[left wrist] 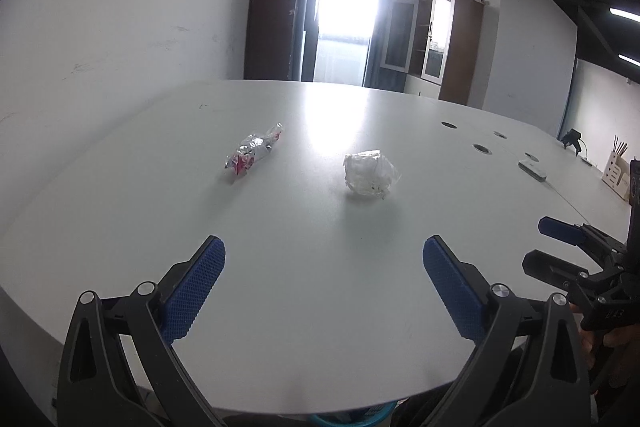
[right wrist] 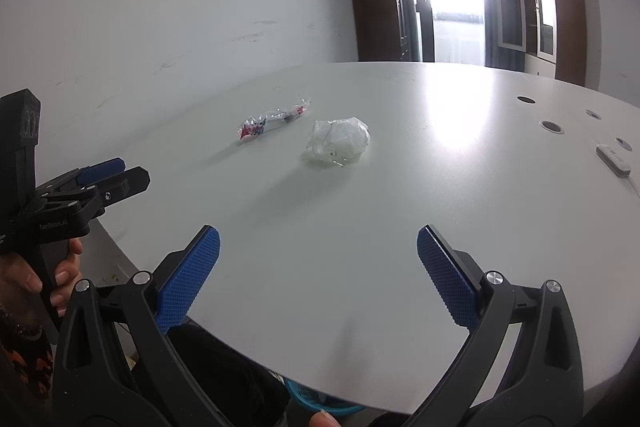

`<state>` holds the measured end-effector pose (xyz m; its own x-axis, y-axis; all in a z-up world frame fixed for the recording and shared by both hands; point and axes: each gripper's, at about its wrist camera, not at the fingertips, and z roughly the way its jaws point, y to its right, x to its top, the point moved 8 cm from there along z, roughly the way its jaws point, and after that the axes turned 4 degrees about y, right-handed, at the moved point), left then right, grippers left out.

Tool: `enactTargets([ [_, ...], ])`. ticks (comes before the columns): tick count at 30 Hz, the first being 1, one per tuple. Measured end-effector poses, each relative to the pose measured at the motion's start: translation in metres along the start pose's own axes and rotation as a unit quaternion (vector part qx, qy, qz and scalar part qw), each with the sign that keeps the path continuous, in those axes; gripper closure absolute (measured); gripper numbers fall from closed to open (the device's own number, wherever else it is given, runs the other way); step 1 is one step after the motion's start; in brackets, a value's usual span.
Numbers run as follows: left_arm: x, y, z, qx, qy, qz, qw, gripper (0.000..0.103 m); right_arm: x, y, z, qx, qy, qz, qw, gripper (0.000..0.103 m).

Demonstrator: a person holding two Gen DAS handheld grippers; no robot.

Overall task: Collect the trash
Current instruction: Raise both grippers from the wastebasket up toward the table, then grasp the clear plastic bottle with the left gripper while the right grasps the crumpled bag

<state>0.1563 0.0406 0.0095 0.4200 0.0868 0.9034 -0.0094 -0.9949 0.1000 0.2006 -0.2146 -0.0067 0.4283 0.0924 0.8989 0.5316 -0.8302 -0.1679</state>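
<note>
Your right tool hangs over the near edge of the white table with its blue pads spread wide and nothing between them. Ahead lie a crumpled clear plastic wad and, just left of it but apart, a twisted red-printed wrapper. Your left tool shows at the left edge. A blue basket peeks out below the table's rim.
</note>
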Motion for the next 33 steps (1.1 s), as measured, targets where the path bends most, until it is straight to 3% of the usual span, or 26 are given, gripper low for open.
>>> enactTargets([
  [6,0.019,-0.021,0.038,0.016,-0.014,-0.010,0.9997,0.006,0.022,0.001,0.032,-0.002,-0.004,-0.003,1.000,0.008],
  [12,0.025,-0.035,0.078,-0.009,-0.058,-0.027,0.9979,0.006,0.037,0.006,0.075,0.002,-0.029,0.003,1.000,0.008],
  [24,0.051,-0.076,0.163,0.010,-0.103,-0.055,0.9932,0.009,0.058,0.025,0.158,0.007,-0.066,0.014,0.998,0.009],
  [33,0.045,-0.098,0.236,0.022,-0.180,-0.063,0.9814,0.013,0.073,0.039,0.221,0.034,-0.105,0.037,0.993,0.014],
])
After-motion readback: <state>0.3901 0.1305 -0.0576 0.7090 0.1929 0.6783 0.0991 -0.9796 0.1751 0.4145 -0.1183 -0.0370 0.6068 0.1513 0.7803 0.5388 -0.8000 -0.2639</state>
